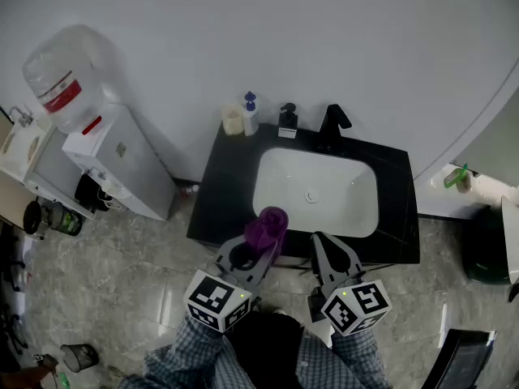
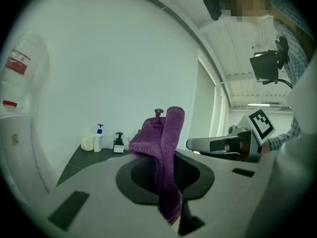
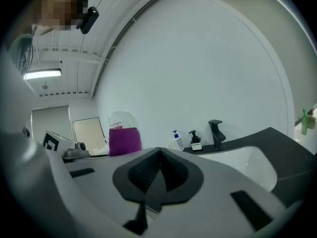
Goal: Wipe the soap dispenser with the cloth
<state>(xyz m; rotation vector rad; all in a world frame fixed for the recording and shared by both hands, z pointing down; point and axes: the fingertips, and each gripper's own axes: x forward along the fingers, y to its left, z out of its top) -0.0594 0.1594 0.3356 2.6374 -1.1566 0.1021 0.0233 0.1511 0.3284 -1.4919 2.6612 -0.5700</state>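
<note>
The black soap dispenser (image 1: pixel 287 120) stands at the back of the black counter (image 1: pixel 219 197), left of the black faucet (image 1: pixel 332 126). It also shows small and far off as the dispenser (image 2: pixel 118 143) in the left gripper view and the dispenser (image 3: pixel 195 140) in the right gripper view. My left gripper (image 1: pixel 261 248) is shut on a purple cloth (image 1: pixel 268 224), held over the counter's front edge; the cloth (image 2: pixel 166 152) hangs folded between the jaws. My right gripper (image 1: pixel 327 254) hovers beside it at the front edge, shut with nothing in it. The cloth (image 3: pixel 124 140) shows to its left.
A white sink (image 1: pixel 316 193) fills the counter's middle. A blue-capped white bottle (image 1: pixel 250 113) and a cream cup (image 1: pixel 233 120) stand left of the dispenser. A water cooler (image 1: pixel 113 164) stands to the left, a green spray bottle (image 1: pixel 456 177) on a ledge to the right.
</note>
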